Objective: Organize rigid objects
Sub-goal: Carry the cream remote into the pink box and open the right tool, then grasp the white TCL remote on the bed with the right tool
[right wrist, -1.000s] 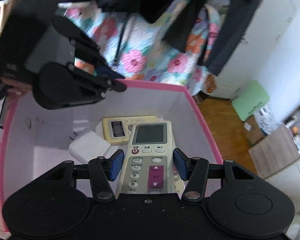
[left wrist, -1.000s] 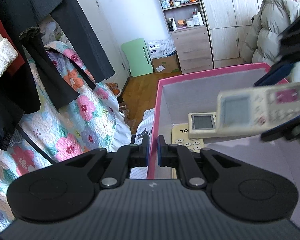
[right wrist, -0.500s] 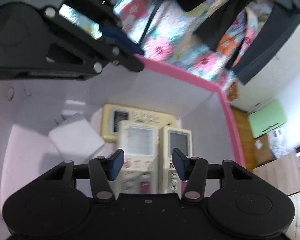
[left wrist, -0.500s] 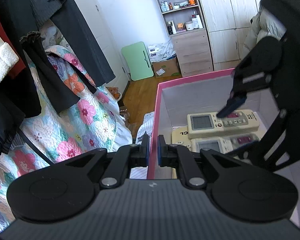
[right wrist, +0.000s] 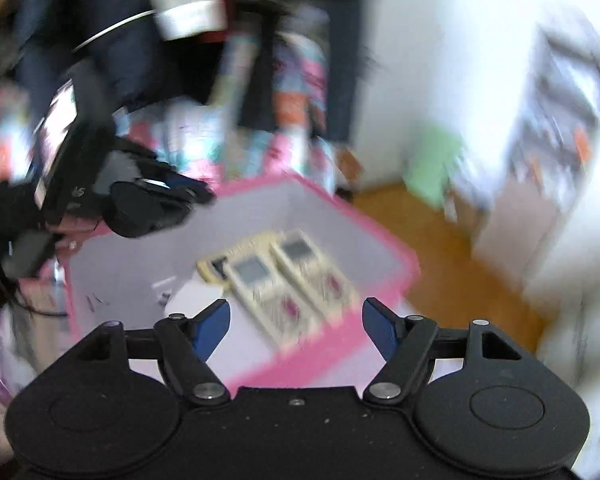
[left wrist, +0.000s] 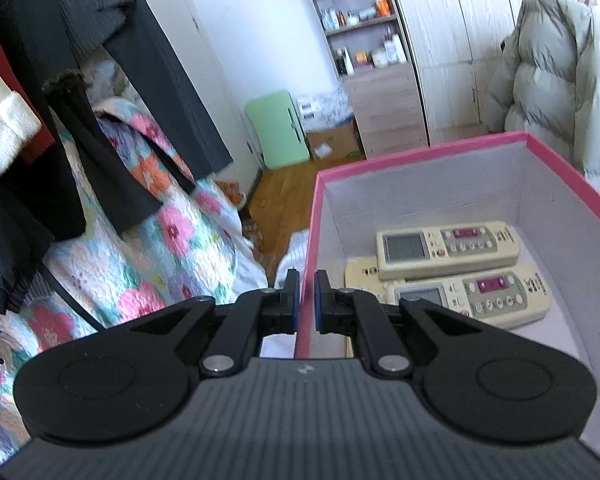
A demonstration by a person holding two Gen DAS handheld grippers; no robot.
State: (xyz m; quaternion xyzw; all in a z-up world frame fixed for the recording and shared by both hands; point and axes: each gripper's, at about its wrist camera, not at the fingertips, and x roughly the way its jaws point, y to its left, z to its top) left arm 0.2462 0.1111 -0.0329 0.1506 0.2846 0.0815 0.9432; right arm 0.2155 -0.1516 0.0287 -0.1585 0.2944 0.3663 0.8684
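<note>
The pink box (left wrist: 420, 156) is holding 3 remote controls (left wrist: 446, 242), 2 lying side by side. The left gripper (left wrist: 307, 296) is pinching the box's left wall; the right gripper (right wrist: 296, 322) is hanging spread wide and empty above. Stowing looks largely finished.

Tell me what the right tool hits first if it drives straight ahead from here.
Probably the pink box: its near rim lies right between the open right tool fingers. Just past it, inside, lie two air-conditioner remotes side by side. The right wrist view is motion-blurred, so depth and exact heading are uncertain.
</note>
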